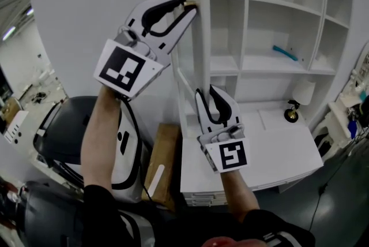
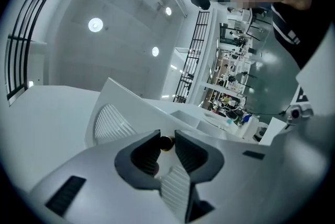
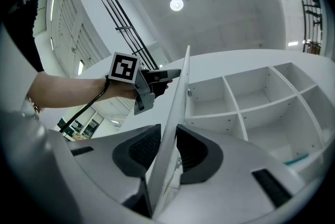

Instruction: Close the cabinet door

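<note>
Left tool (image 1: 190,4), upper centre, pinches the little knob (image 2: 166,143) while the right tool (image 1: 206,90) lower down clamps the same edge of the open cabinet door (image 1: 199,49), which runs up-down the frame with the shelves (image 1: 277,15) to its right, so push rightward I'd guess.

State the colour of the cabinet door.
The cabinet door is white; right gripper view shows it best.

Grey floor (image 1: 341,205), round ceiling lights (image 2: 95,24).

Between the right tongs (image 3: 168,131), the cabinet door (image 3: 180,92) is smooth, matt white board; the pads (image 3: 141,149) look dark, ribbed rubber. Between the left tongs (image 2: 167,133) sits a glossy, brassy knob (image 2: 166,143).
</note>
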### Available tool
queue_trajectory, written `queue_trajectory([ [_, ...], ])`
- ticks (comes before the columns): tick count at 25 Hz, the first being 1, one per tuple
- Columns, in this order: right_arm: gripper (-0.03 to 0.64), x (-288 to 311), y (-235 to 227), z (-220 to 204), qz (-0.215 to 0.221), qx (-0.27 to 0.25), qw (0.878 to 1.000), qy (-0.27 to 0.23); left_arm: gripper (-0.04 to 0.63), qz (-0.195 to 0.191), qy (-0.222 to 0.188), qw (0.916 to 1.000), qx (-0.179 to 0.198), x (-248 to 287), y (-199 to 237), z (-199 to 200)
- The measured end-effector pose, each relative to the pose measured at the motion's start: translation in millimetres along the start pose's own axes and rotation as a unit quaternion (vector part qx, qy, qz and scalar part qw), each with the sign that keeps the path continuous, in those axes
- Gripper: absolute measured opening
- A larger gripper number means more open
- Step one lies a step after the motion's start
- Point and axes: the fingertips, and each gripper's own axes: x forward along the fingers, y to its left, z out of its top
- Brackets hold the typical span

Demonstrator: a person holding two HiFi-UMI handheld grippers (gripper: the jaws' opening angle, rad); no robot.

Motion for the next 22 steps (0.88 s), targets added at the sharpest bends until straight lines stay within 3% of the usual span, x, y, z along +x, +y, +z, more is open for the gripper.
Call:
queue_trajectory([
  [7,0.098,-5,-20,-5,-0.005,0.021,1.0,-0.004,0.092,0.002,0.004,0.9997,0.026,14,-10,1],
  [12,0.095,-1,-34,-10,-0.005,0.043,0.999,-0.005,0.089,0.006,0.004,0.9997,0.023,25,-11,-3],
  [17,0.095,-5,-101,-29,-0.005,0.067,0.998,-0.003,0.087,0.009,0.021,0.9993,0.029,87,-34,-24],
  [22,0.101,2,-130,-41,0.005,0.085,0.996,-0.005,0.087,0.015,0.033,0.9988,0.033,113,-39,-37],
])
